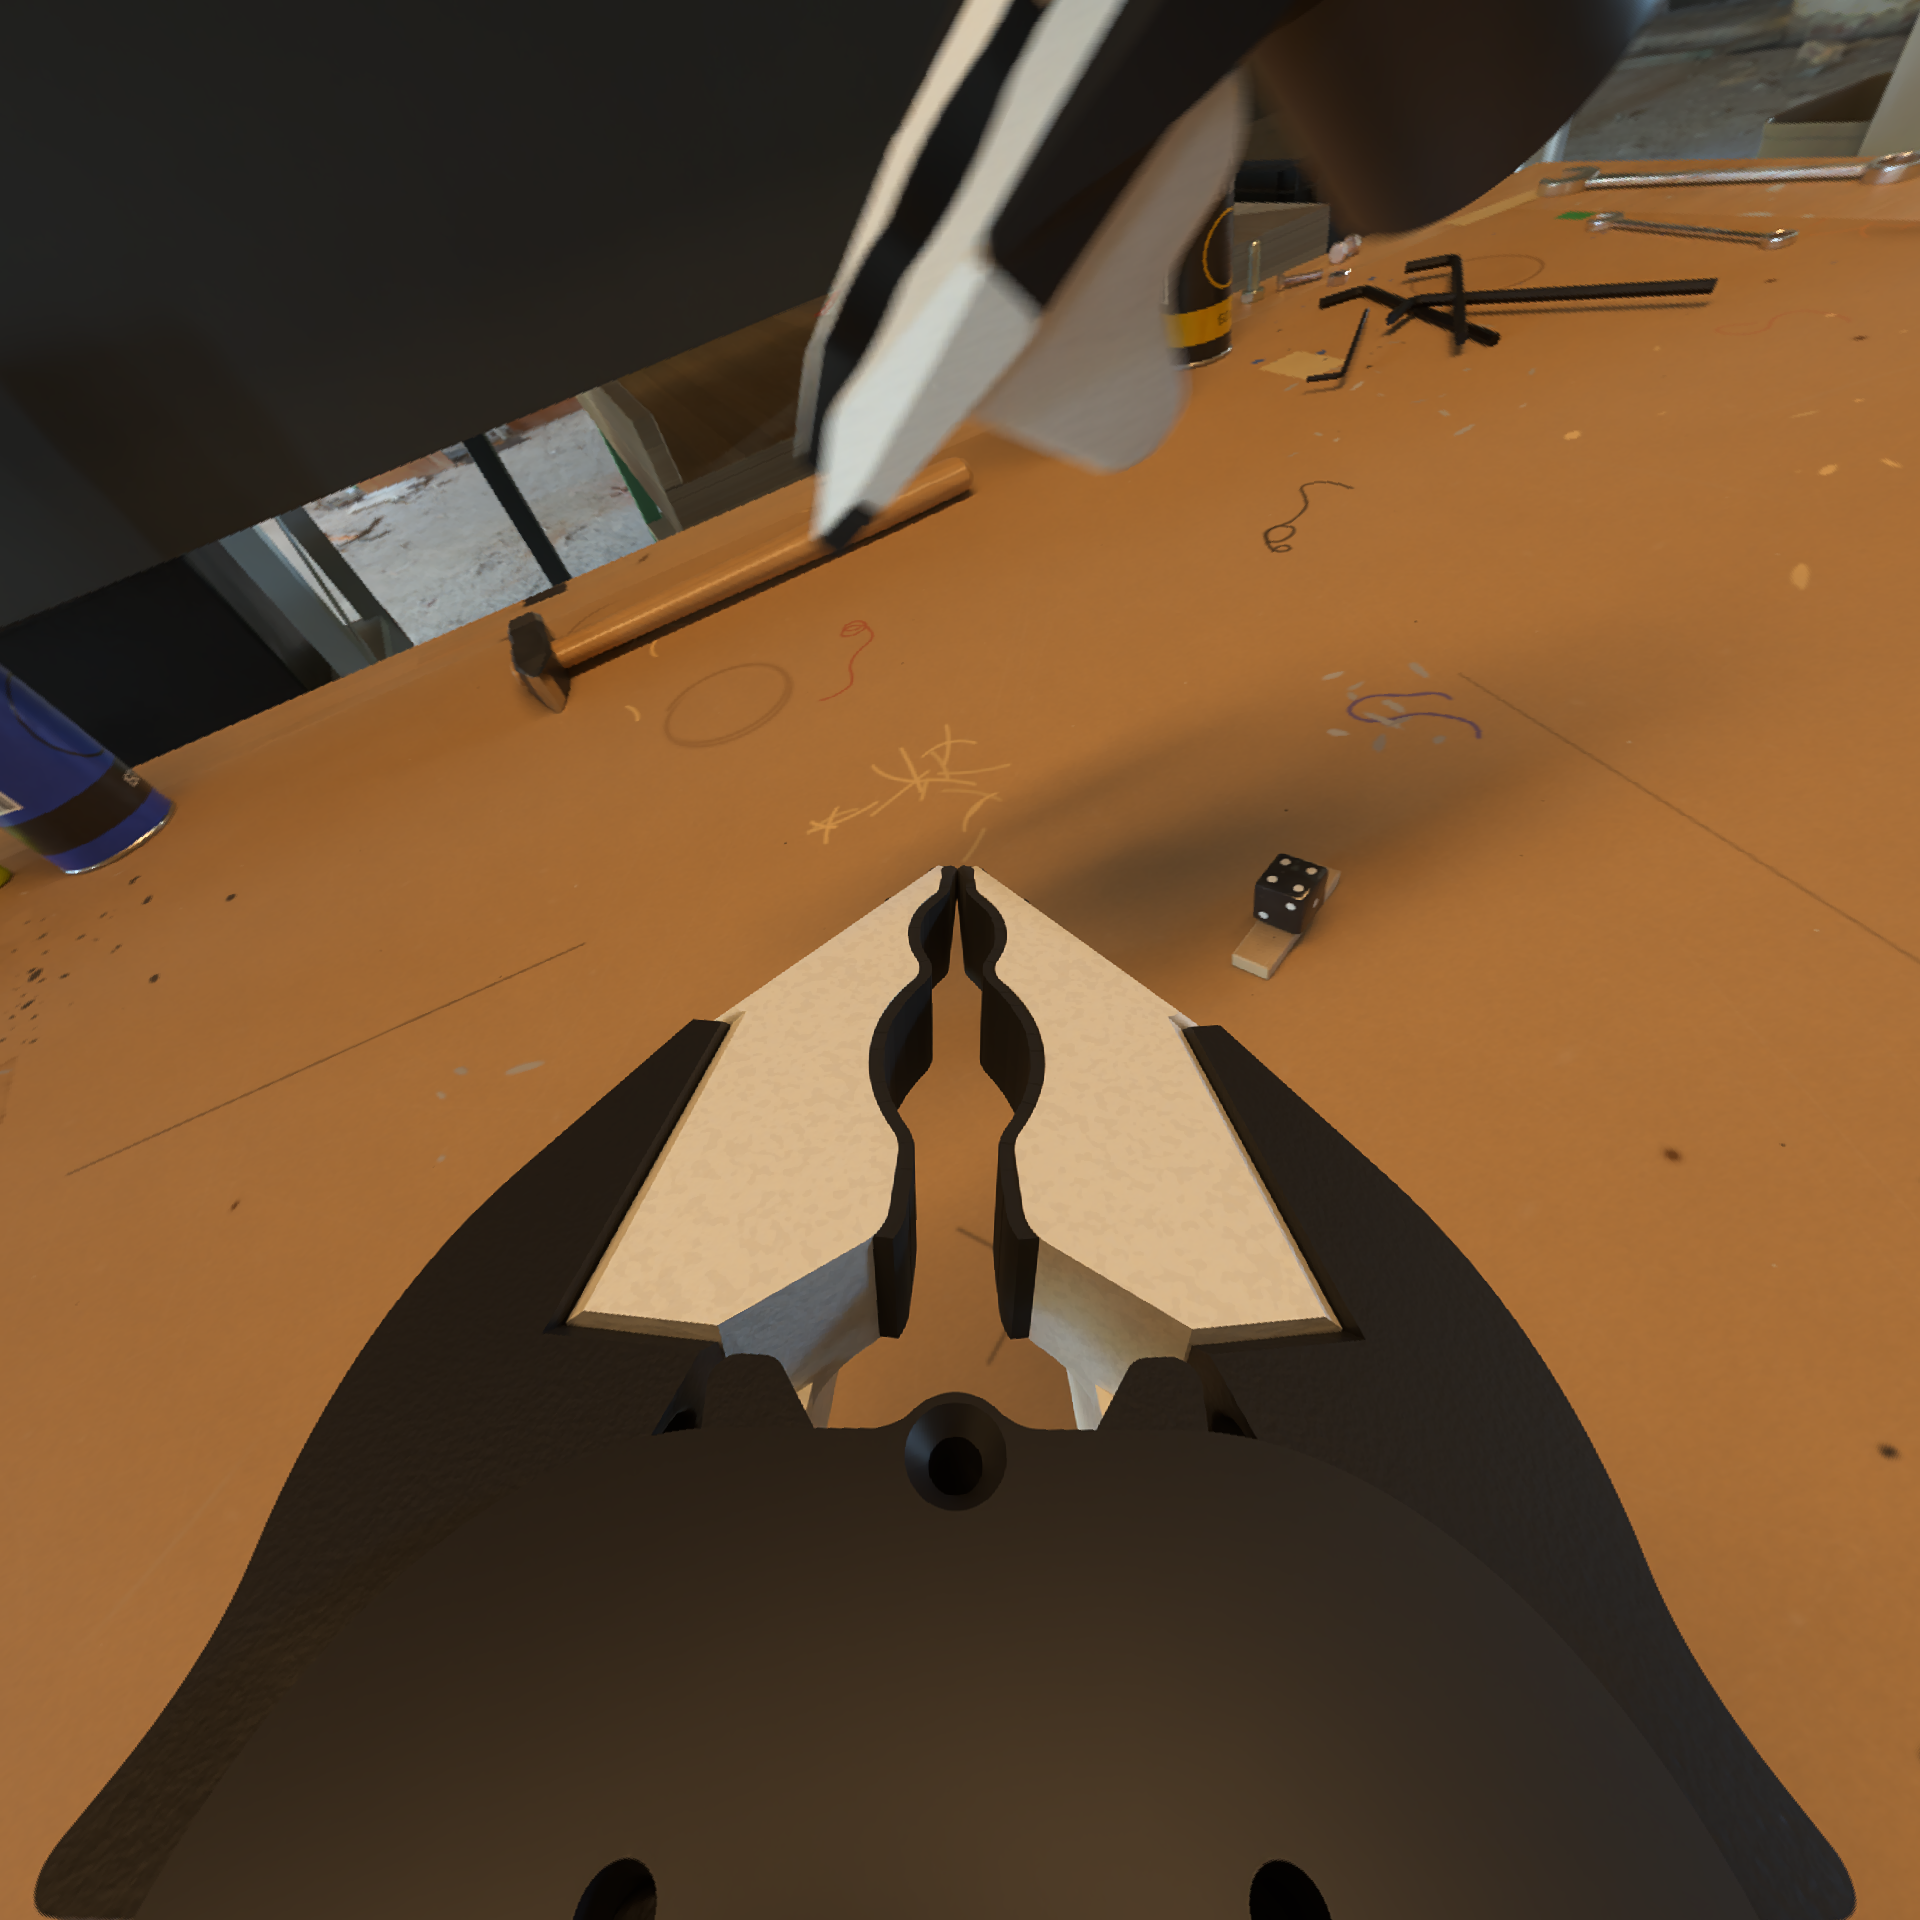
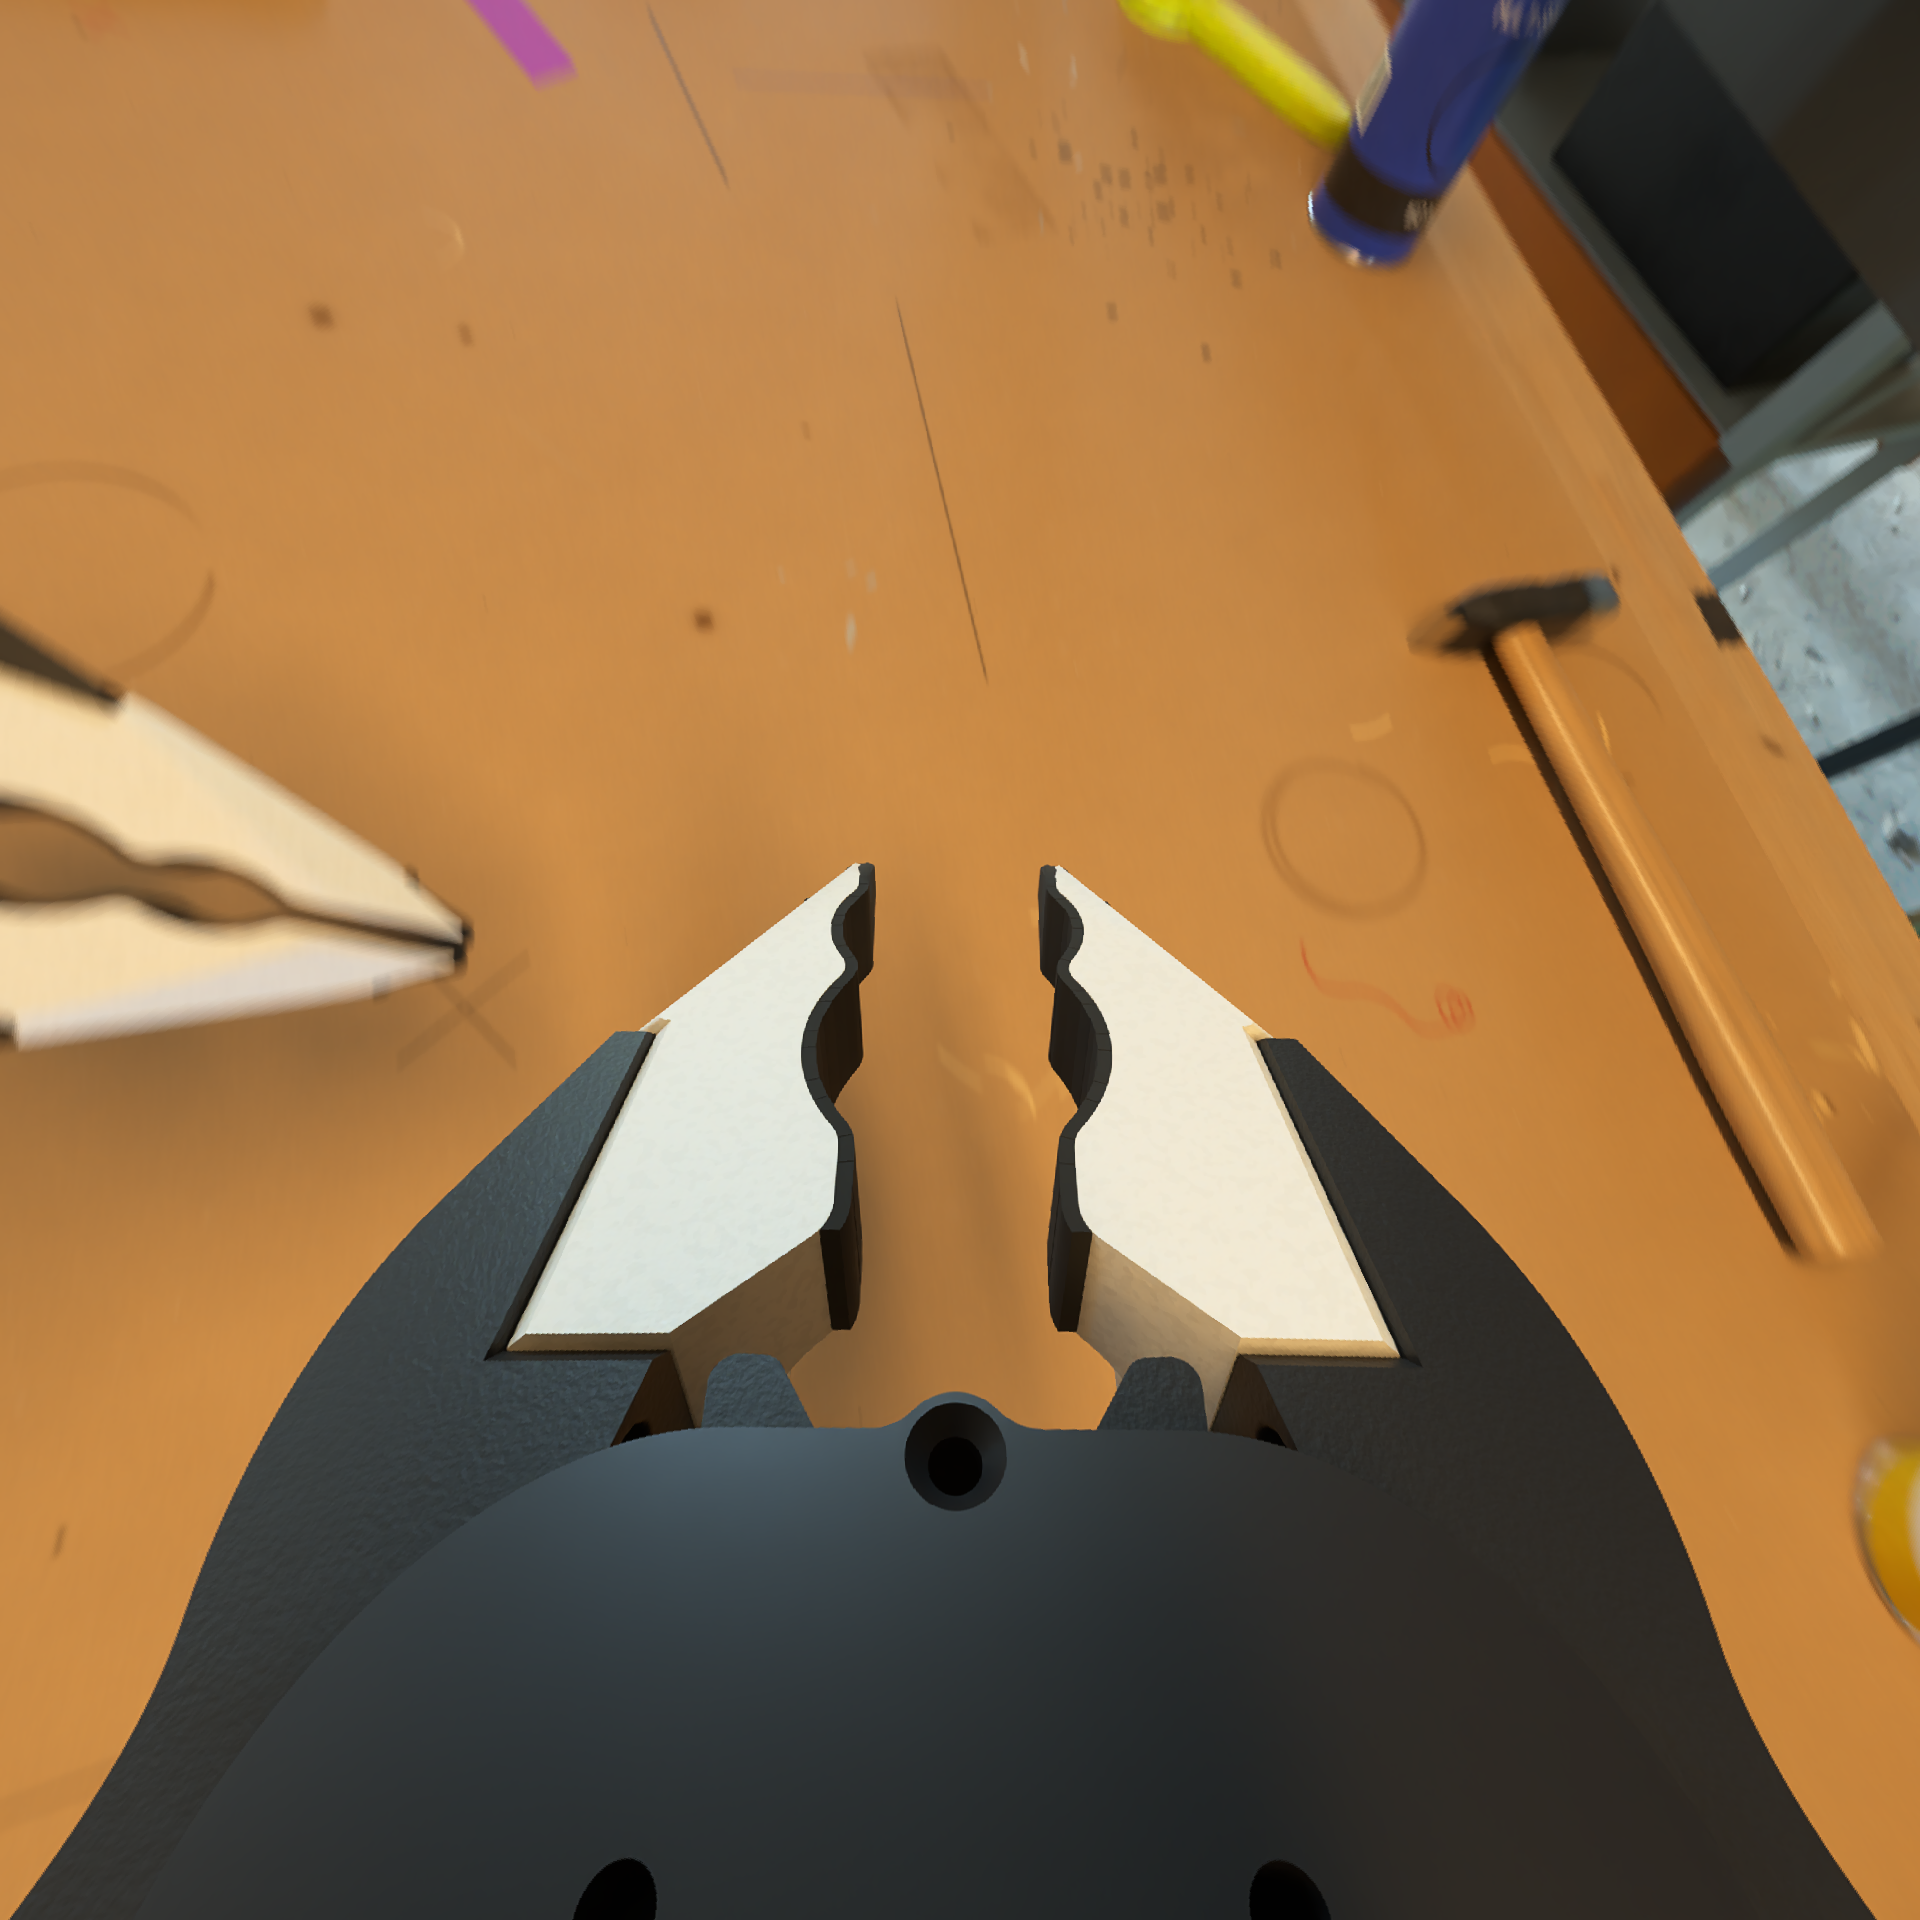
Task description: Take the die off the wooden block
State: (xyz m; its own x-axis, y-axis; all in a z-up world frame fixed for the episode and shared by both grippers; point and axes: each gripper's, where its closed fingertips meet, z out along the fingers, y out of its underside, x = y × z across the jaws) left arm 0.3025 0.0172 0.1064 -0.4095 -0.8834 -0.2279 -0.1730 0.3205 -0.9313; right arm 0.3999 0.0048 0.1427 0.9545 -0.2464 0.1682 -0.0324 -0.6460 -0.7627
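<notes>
Clearly my left tool (image 1: 957, 878) is clenched empty and my right tool (image 2: 957, 878) released, so I'd pinch the light, hard, slippery die (image 1: 1289, 891) by opposite flat faces atop the wooden block (image 1: 1276, 940).

The die (image 1: 1288, 891) is black with white pips — its wooden block (image 1: 1270, 943) pale tan. The table (image 1: 1455, 1091) is orange-brown, scribbled and speckled. The hammer (image 1: 727, 592) pairs a dark head with an amber handle — the can (image 1: 73, 790) is blue, black-banded.

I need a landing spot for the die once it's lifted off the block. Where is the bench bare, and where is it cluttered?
Bare bench lies around the wooden block holding the die, and between the left gripper and the hammer. Crowded: the far corner with hex keys and wrenches, and beside the blue can.
</notes>
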